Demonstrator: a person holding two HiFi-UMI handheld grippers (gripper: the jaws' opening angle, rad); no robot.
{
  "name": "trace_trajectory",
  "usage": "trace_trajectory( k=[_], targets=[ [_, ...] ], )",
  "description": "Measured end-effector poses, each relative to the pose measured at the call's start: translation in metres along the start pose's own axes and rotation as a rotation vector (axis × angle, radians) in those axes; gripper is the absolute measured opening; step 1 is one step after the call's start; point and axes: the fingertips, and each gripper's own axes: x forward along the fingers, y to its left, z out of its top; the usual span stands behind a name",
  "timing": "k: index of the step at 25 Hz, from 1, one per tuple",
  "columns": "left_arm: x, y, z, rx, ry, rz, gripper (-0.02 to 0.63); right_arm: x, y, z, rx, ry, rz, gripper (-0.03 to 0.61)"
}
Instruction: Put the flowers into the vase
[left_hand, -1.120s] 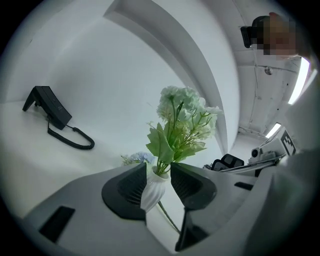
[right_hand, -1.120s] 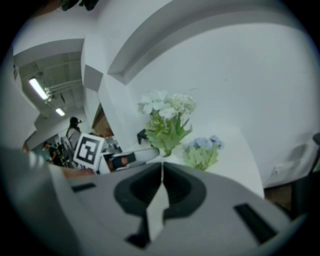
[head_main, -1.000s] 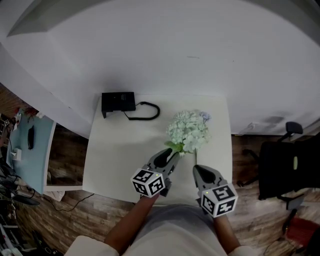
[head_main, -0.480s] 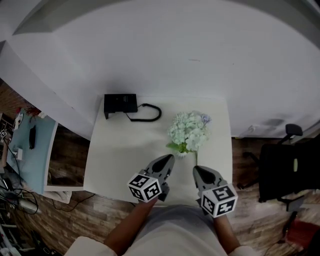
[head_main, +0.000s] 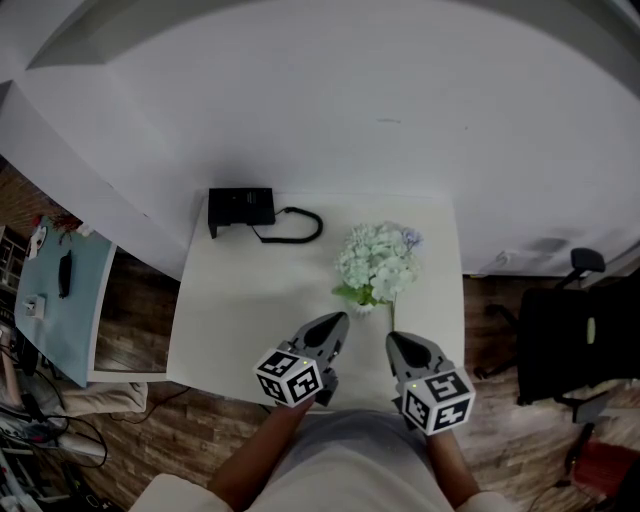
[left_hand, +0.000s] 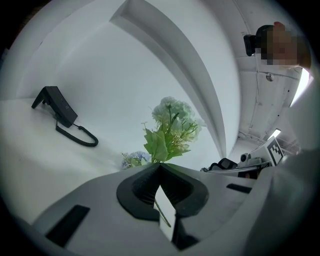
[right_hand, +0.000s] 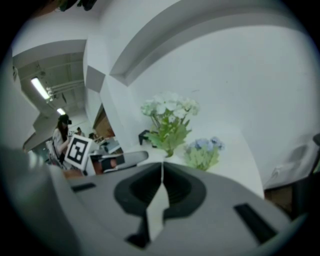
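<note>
A bunch of pale green-white flowers (head_main: 375, 262) (left_hand: 172, 112) (right_hand: 167, 107) stands upright at the middle right of the white table (head_main: 230, 300). A small blue spray (head_main: 410, 237) (left_hand: 132, 159) (right_hand: 202, 150) lies beside it. The foot of the bunch is hidden, and I make out no vase. My left gripper (head_main: 338, 320) (left_hand: 160, 165) is shut, its tip just short of the bunch's lowest leaf. A thin green stem shows through the gap behind its pads; I cannot tell if it touches them. My right gripper (head_main: 392, 340) (right_hand: 162, 164) is shut and empty, next to a loose stem (head_main: 392, 315).
A black desk phone (head_main: 240, 208) (left_hand: 57, 102) with a coiled cord (head_main: 295, 222) sits at the table's back left. A dark office chair (head_main: 570, 340) stands on the wooden floor to the right. A light blue desk (head_main: 60, 290) is at the far left.
The left gripper's jaws were open at the bunch's leaf; they have shut and the gripper has drawn back slightly toward me. The flowers and the right gripper have stayed put.
</note>
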Motion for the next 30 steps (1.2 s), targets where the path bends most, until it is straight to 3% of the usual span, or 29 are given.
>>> trace_trajectory(
  k=[18,23,30],
  targets=[
    [-0.005,0.002,-0.001,-0.041,-0.020,-0.018,0.023,0.037,-0.052,-0.025,0.124,0.116,-0.076,0.028],
    [-0.003,-0.003,0.000,0.047,0.008,-0.001,0.023,0.058,-0.067,-0.028,0.147,0.169,-0.077,0.104],
    [0.011,-0.023,-0.014,0.152,0.082,0.013,0.023,0.078,-0.089,-0.041,0.166,0.239,-0.117,0.143]
  ],
)
